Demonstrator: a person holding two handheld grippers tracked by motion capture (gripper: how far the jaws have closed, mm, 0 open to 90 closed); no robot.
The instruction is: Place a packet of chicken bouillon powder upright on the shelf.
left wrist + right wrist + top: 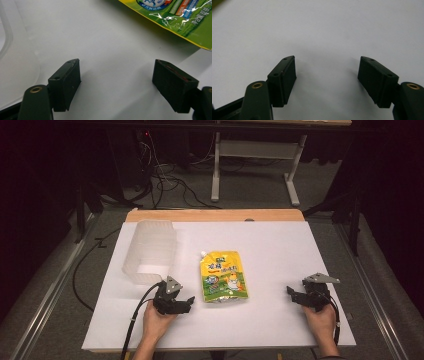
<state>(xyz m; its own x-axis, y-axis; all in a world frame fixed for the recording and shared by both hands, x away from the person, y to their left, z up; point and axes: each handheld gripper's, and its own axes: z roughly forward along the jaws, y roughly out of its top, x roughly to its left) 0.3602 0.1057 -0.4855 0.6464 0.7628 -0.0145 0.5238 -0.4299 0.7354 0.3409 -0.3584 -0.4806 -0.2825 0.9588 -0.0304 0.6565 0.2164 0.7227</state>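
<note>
In the high view a clear plastic container (150,251) stands at the left centre of the white table (280,245), and just below it the left gripper (186,303) rests on the sheet with its jaws spread wide, holding nothing. At the centre lies a yellow-green spouted pouch (223,276), flat, spout toward the upper left. At the lower right the right gripper (291,294) also has its jaws spread apart, holding nothing, well apart from the pouch.

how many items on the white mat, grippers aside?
2. A clear bin at far left and a yellow pouch lying flat mid-mat. Nothing looks hidden.
</note>
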